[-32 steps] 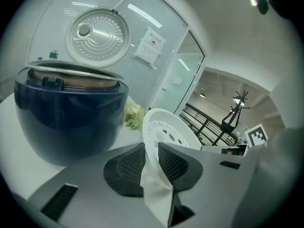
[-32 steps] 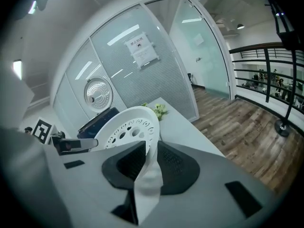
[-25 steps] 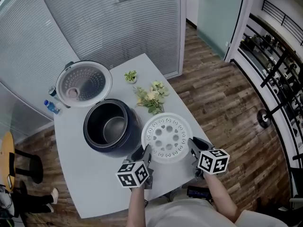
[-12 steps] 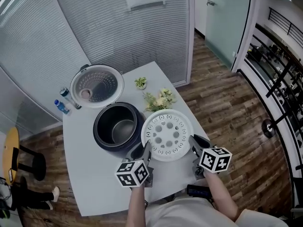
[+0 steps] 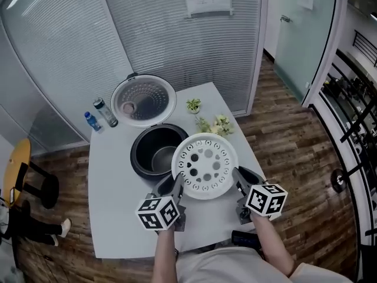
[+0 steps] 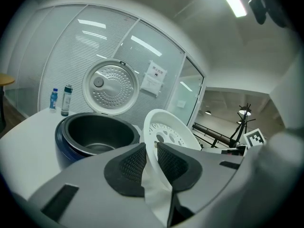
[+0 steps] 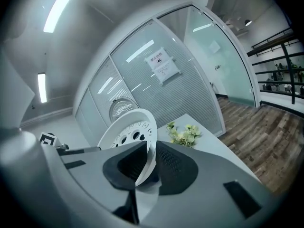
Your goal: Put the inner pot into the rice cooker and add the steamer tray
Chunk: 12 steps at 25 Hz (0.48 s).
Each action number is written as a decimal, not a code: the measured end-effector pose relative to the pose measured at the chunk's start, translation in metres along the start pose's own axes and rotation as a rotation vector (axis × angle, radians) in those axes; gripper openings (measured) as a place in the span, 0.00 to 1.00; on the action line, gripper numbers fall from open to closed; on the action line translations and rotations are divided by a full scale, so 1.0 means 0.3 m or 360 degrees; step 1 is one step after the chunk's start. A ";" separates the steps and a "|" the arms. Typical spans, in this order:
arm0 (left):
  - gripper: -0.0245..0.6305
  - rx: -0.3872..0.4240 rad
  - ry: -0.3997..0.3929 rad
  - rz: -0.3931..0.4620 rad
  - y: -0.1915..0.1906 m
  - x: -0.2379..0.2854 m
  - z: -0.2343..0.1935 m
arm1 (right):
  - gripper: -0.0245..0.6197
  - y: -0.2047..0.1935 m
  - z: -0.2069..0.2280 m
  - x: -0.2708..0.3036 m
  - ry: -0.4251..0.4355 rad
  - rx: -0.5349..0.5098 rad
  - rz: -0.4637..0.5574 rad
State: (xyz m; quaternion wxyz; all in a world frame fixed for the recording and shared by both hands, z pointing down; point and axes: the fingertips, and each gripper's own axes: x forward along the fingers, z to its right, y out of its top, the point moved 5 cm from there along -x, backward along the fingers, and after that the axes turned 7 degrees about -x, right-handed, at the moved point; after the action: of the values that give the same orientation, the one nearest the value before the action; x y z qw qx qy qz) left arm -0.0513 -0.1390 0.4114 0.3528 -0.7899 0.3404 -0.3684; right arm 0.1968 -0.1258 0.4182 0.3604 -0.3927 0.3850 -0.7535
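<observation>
A white steamer tray [image 5: 205,166] with round holes hangs above the table, held by its rim on both sides. My left gripper [image 5: 175,187] is shut on the tray's [image 6: 167,132] left rim, its pads [image 6: 134,163] pressing the edge. On the right rim of the tray [image 7: 129,128] my right gripper [image 5: 238,180] is shut. Just left of the tray stands the dark blue rice cooker [image 5: 154,150] with the inner pot [image 6: 97,136] inside and its lid [image 5: 143,99] open upright. The tray overlaps the cooker's right rim in the head view.
Two small bottles [image 5: 101,115] stand at the table's far left corner. A little potted plant [image 5: 192,105] and a bunch of pale flowers [image 5: 219,124] lie behind the tray. The white table [image 5: 113,205] ends near my body; glass walls with blinds rise behind it.
Both grippers have lifted the steamer tray off the table and carried it up and toward the cooker. The head view has tilted, so the cooker sits more central.
</observation>
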 end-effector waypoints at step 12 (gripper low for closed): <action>0.15 -0.0065 0.0131 0.0109 0.062 -0.147 -0.119 | 0.13 0.016 -0.159 0.105 0.0196 0.0089 -0.0026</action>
State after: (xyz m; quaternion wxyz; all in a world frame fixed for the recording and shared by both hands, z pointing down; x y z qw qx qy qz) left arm -0.1076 -0.1245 0.3985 0.3347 -0.7690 0.3889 -0.3813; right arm 0.1429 -0.1403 0.4049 0.3407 -0.3383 0.3820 -0.7896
